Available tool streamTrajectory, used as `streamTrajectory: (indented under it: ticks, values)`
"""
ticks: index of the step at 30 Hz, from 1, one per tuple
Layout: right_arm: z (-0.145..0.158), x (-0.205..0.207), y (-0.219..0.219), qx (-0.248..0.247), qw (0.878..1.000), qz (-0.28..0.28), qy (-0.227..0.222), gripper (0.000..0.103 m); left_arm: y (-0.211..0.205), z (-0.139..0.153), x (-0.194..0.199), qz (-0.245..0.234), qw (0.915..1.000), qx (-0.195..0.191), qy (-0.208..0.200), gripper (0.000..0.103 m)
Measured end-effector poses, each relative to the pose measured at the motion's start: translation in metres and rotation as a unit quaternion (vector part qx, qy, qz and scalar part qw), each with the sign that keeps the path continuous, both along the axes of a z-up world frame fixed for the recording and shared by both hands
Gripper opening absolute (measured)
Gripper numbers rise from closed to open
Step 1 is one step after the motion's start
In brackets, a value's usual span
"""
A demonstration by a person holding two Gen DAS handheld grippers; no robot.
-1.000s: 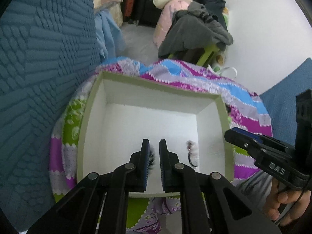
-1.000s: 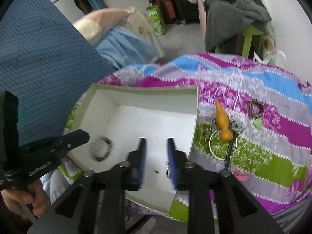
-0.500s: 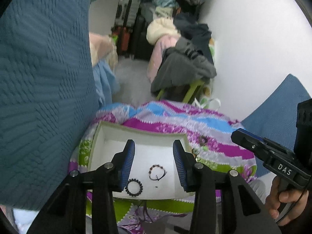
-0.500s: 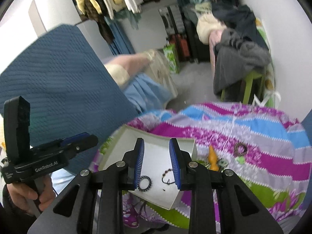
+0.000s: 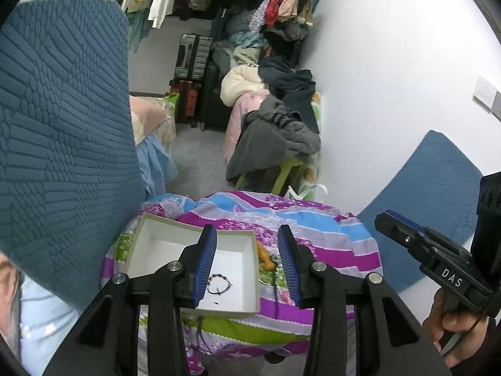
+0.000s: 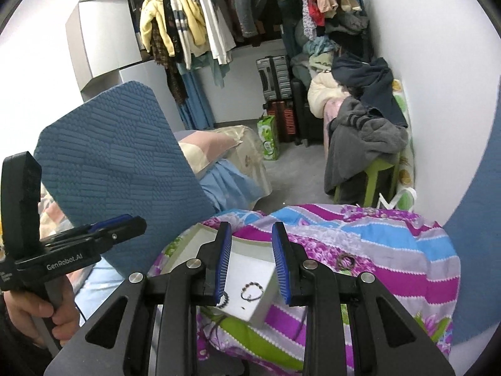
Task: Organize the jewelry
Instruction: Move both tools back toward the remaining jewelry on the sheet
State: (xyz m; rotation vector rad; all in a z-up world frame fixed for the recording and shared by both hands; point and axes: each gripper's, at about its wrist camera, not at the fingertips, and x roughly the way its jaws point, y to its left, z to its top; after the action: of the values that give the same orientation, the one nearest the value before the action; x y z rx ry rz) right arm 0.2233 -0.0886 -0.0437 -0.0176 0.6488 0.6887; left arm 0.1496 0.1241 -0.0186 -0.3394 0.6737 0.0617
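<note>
Both sets of tongs hang in the air above the round table, and neither holds anything. The left gripper (image 5: 247,263) has its jaws parted, daylight and the white box (image 5: 150,235) showing between the blue pads. The right gripper (image 6: 252,263) stands narrower but open too, nothing between its pads.

The box sits at the table's left edge, by the blue quilted cushion (image 5: 62,141). Inside, toward its near wall, lies a beaded bracelet (image 5: 220,283), and the right view shows a darker bead ring (image 6: 223,299) just beside it, half hidden by the gripper's left finger.

Out on the striped cloth (image 6: 391,260) jewelry still waits: an orange pendant (image 5: 264,255) just outside the box's right wall, dark cords trailing toward the near edge, and a brown woven bracelet (image 6: 346,260) near the middle of the table.

I would say the next pick falls to the right gripper, being nearer the loose pieces. To do it well, come down steeply, straddle one side of the bracelet and not the whole ring, close firmly, then lift clear of the box wall before letting go. The cords may snag the pendant, so take them singly.
</note>
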Motion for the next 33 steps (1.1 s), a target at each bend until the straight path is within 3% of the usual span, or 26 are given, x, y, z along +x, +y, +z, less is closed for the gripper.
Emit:
streamTrajectory:
  ticks: [6, 15, 27, 33]
  values:
    - [-0.009, -0.018, -0.031, -0.003, 1.000, -0.018, 0.000, 0.025, -0.031, -0.001, -0.015, -0.011, 0.9999, -0.010, -0.007, 0.041]
    - [-0.035, -0.033, -0.073, -0.015, 0.999, -0.037, 0.001, 0.025, -0.079, -0.027, -0.018, -0.039, 0.9990, -0.023, 0.003, 0.041]
    - [-0.113, -0.027, -0.099, -0.031, 0.998, -0.044, 0.018, 0.025, -0.103, -0.099, 0.001, -0.037, 0.9981, -0.034, 0.035, 0.041]
    - [-0.153, -0.014, -0.107, -0.034, 0.997, -0.055, 0.047, 0.025, -0.107, -0.137, 0.017, -0.043, 0.9963, -0.040, 0.063, 0.041]
